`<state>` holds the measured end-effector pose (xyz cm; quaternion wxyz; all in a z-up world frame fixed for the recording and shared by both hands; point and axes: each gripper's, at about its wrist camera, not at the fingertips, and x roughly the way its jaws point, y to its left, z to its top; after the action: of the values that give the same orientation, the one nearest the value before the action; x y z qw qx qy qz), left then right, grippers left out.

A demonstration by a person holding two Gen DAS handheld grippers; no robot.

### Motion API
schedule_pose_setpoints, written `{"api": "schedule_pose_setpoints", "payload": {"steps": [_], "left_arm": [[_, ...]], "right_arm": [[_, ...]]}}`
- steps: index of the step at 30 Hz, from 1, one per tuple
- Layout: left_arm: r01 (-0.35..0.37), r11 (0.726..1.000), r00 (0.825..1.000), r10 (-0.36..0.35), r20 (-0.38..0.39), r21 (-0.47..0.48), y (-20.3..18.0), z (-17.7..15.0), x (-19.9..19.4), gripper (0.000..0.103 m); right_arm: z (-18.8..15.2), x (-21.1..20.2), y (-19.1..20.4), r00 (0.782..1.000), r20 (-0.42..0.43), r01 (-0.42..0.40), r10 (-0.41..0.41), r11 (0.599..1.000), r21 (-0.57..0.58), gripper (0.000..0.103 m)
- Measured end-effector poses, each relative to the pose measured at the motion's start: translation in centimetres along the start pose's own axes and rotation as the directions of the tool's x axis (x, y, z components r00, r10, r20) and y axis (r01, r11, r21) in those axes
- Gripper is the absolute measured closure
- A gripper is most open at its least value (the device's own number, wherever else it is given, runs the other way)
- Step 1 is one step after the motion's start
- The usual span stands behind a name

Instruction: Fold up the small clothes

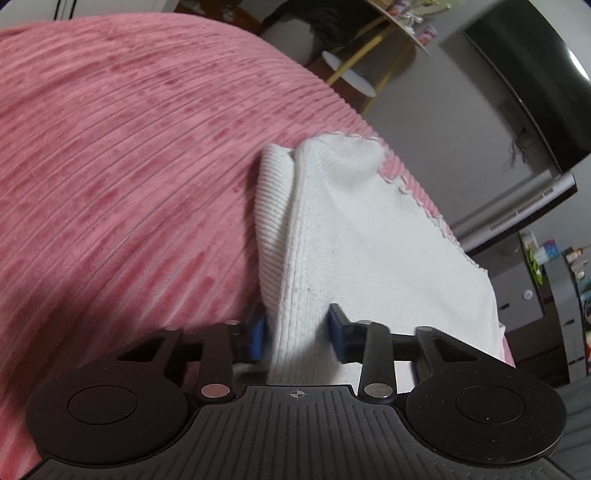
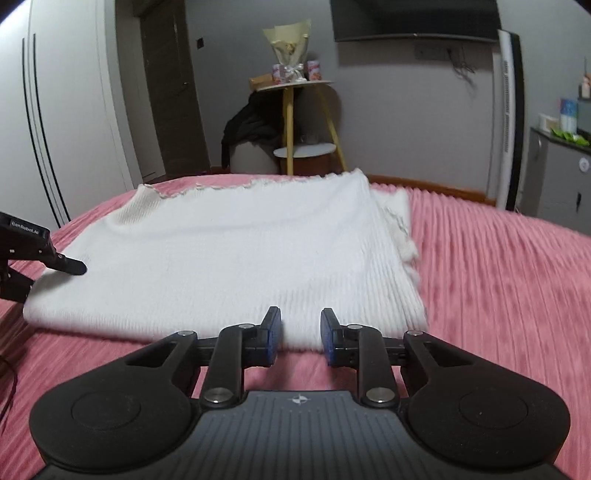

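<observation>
A white ribbed knit garment [image 2: 236, 254] lies folded on the pink bedspread [image 2: 498, 295]. In the left wrist view the garment [image 1: 369, 240] fills the right half, and its folded edge passes between the blue pads of my left gripper [image 1: 297, 332], whose jaws stand apart around it. My left gripper also shows in the right wrist view [image 2: 66, 266], at the garment's left edge. My right gripper [image 2: 300, 332] is open at the garment's near edge, with cloth between its pads.
The pink ribbed bedspread [image 1: 110, 166] extends to the left. Beyond the bed stand a yellow-legged side table [image 2: 295, 110] with a bouquet, a wardrobe [image 2: 55, 110], a wall TV [image 2: 413, 18] and a grey cabinet [image 2: 561, 173].
</observation>
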<state>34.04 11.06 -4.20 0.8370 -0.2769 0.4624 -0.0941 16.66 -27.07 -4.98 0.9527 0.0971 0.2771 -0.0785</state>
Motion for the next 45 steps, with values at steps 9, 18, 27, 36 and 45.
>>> {"api": "schedule_pose_setpoints", "payload": {"steps": [9,18,27,36,45], "left_arm": [[-0.012,0.968,0.999,0.001,0.044,0.252,-11.7,-0.7,-1.3,0.072],[0.031,0.904,0.998,-0.050,0.032,0.427,-17.1,-5.0,0.3,0.028],[-0.207,0.932,0.961,0.137,0.240,0.297,-11.0,-6.1,-1.1,0.017],[-0.073,0.980,0.996,0.062,0.066,0.186,-7.9,-7.4,2.3,0.014],[-0.137,0.981,0.990,0.130,0.059,0.138,-6.2,-6.5,0.3,0.007]], "right_arm": [[-0.6,-0.5,-1.7,0.999,0.010,-0.038,0.037,0.996,0.078,0.080],[-0.7,-0.7,-2.1,0.999,-0.002,-0.038,0.038,0.996,0.076,0.080],[1.8,-0.6,-1.4,0.993,0.014,-0.120,0.119,0.985,0.124,0.079],[8.4,6.8,-2.3,0.929,-0.148,-0.284,0.340,0.909,0.304,0.040],[10.2,15.0,0.2,0.835,-0.247,-0.340,0.493,0.813,0.472,0.034]]}}
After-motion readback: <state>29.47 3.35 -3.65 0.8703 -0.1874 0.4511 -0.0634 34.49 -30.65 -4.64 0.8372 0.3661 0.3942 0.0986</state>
